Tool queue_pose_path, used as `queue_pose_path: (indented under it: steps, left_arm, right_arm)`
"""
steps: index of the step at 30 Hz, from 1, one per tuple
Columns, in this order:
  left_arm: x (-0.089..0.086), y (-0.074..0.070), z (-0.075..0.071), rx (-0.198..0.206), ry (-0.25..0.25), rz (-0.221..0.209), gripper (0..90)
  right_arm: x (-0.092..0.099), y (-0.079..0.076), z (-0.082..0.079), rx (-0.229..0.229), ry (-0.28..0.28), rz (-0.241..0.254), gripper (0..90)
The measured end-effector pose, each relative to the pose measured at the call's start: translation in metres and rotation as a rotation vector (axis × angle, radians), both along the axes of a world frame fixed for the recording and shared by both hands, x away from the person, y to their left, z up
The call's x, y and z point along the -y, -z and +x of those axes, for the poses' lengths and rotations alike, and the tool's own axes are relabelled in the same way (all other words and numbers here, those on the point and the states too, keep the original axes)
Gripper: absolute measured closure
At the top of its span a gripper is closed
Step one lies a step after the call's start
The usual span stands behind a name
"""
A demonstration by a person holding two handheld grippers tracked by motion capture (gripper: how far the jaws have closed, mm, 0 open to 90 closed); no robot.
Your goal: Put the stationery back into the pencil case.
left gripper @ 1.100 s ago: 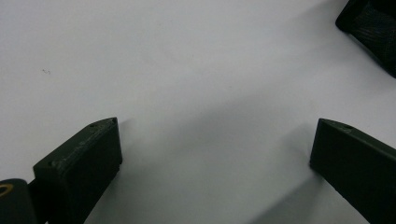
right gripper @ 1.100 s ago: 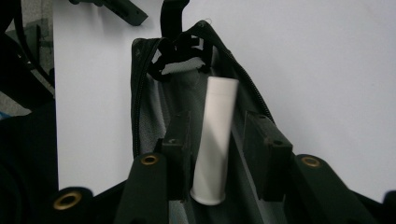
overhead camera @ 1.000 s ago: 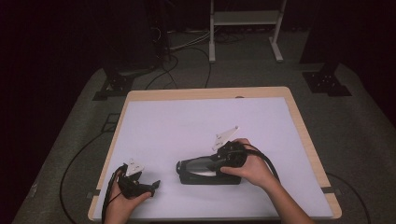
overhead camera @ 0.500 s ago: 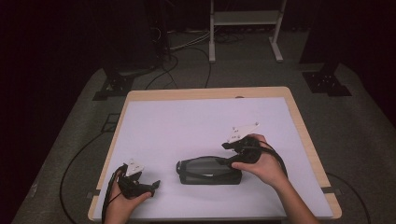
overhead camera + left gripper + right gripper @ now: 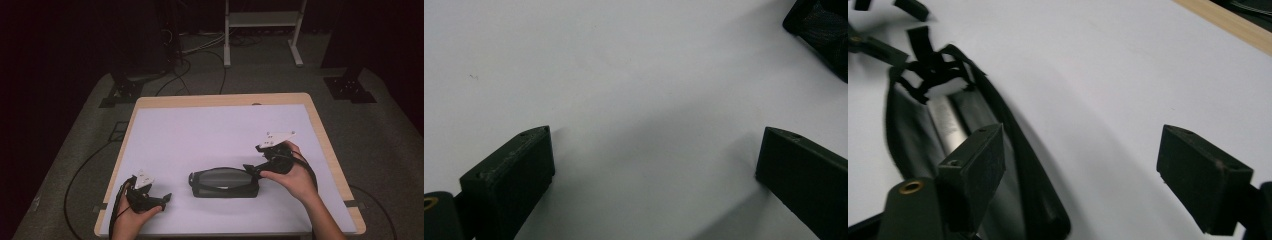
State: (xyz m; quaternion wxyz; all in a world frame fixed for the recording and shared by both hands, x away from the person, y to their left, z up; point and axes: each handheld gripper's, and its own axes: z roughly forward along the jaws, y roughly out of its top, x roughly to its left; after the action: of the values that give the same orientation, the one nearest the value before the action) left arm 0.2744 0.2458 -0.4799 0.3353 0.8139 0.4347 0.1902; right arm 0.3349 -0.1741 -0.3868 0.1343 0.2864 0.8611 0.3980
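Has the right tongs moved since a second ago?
Yes. The right tongs have slid rightward toward the table's right wooden edge, off the black pouch, the jaws just opening with nothing between them.

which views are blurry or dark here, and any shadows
High view: dim surroundings, evenly lit table. Right gripper view: the black pouch is motion-smeared and soft. Left gripper view: sharp jaws casting soft grey shadows on the white surface.

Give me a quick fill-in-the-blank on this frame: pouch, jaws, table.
1. The black zippered fabric pouch lies flat on the ____ table cover.
2. The right gripper has its jaws ____, beside the pouch's end.
3. Between the left gripper jaws lies only bare ____.
4. The table cover sits on a table with a ____ edge.

Missing words: white; open; cover; wooden
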Motion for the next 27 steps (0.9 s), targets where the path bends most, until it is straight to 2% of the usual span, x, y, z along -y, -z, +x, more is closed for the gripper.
queue_pose_path:
  steps: [9, 18, 27]
  left_arm:
    - [0.000, 0.000, 0.000, 0.002, 0.002, 0.004, 1.4]
    - [0.000, 0.000, 0.000, 0.002, 0.002, 0.004, 1.4]
    - [0.000, 0.000, 0.000, 0.002, 0.002, 0.003, 1.4]
  right_arm:
    - [0.025, 0.009, -0.001, -0.001, 0.100, -0.002, 16.4]
    - [0.050, 0.020, -0.007, -0.019, 0.185, 0.024, 16.4]
    - [0.074, 0.037, -0.014, -0.028, 0.258, 0.002, 16.4]
